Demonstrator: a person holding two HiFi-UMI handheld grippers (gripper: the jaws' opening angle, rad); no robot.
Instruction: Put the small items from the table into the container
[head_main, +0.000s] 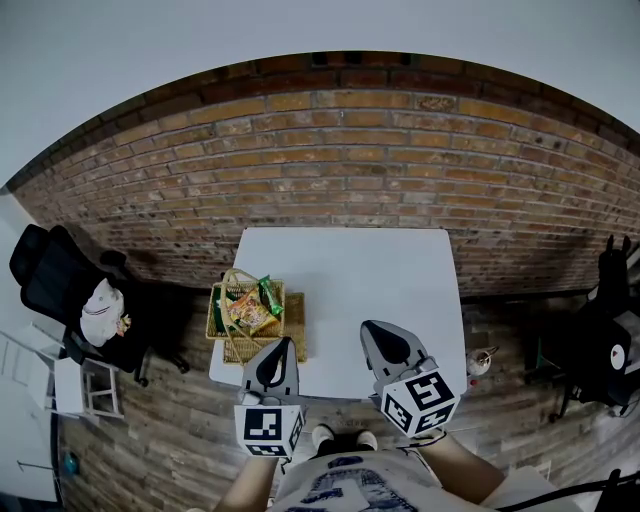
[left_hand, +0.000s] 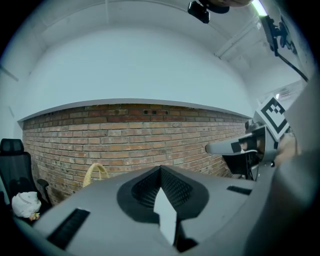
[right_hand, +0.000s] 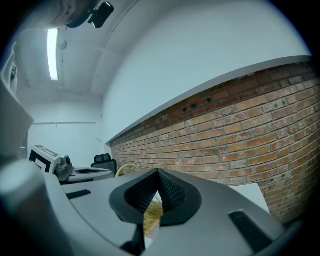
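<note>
Left gripper (head_main: 286, 348) and right gripper (head_main: 372, 330): jaws closed tip to tip, nothing held, both over the table's near edge. Table (head_main: 350, 270) top bare. Snacks (head_main: 250, 308) sit in basket (head_main: 292, 325) at table's left edge. Judgement: loading looks finished; back off well clear of basket.

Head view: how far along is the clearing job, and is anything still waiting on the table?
Done, by the look of it: snack packets lie in the wicker basket at the table's left edge, and no loose item shows on the white table. In hand: nothing. The left gripper and right gripper are both shut and empty, over the table's near edge. Left: nothing visible to pick up.
</note>
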